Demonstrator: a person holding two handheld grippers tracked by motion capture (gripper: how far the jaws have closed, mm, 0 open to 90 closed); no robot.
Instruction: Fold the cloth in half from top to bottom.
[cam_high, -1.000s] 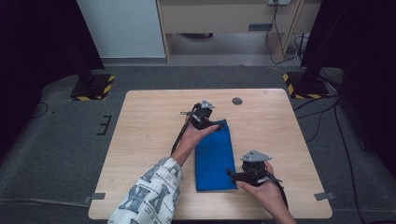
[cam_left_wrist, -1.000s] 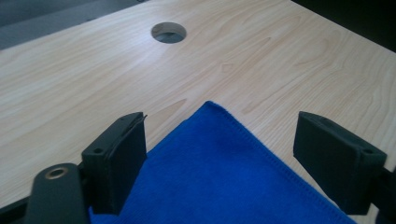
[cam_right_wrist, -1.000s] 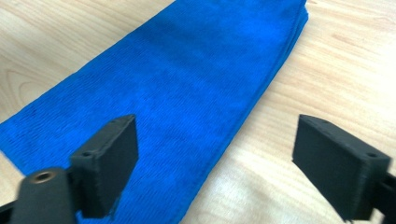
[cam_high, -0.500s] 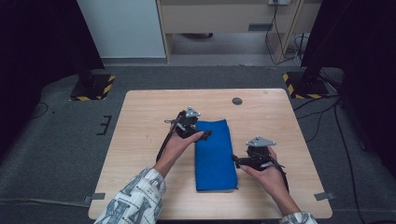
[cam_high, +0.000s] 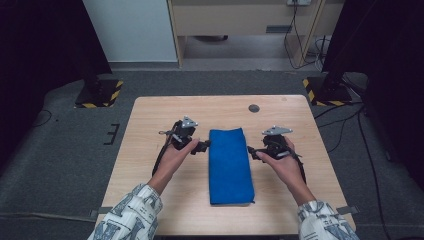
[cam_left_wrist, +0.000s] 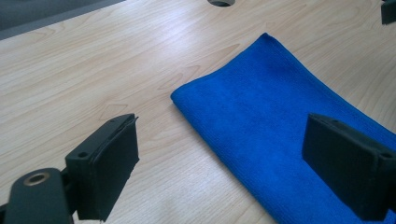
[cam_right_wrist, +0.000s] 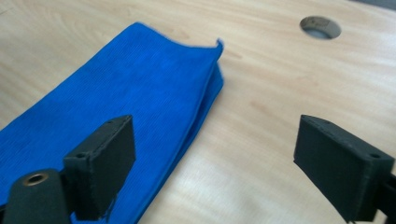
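A blue cloth (cam_high: 230, 165), folded into a long narrow strip, lies flat in the middle of the wooden table (cam_high: 150, 125). My left gripper (cam_high: 204, 145) rests just off the cloth's left edge near its far end, open and holding nothing. In the left gripper view the cloth (cam_left_wrist: 280, 126) runs between the spread jaws of the left gripper (cam_left_wrist: 238, 172). My right gripper (cam_high: 251, 150) sits just off the cloth's right edge, also open. In the right gripper view the cloth's layered edge (cam_right_wrist: 154, 93) lies under the left jaw of the right gripper (cam_right_wrist: 224, 177).
A round cable hole (cam_high: 254, 108) is set into the table near its far edge, right of centre. Black stands with yellow-striped bases (cam_high: 100, 94) flank the table on the grey carpet. A cabinet (cam_high: 240, 20) stands behind.
Both grippers have let go of the cloth and drawn apart to its two sides. The cloth, which lay slanted, now lies straight and flat.
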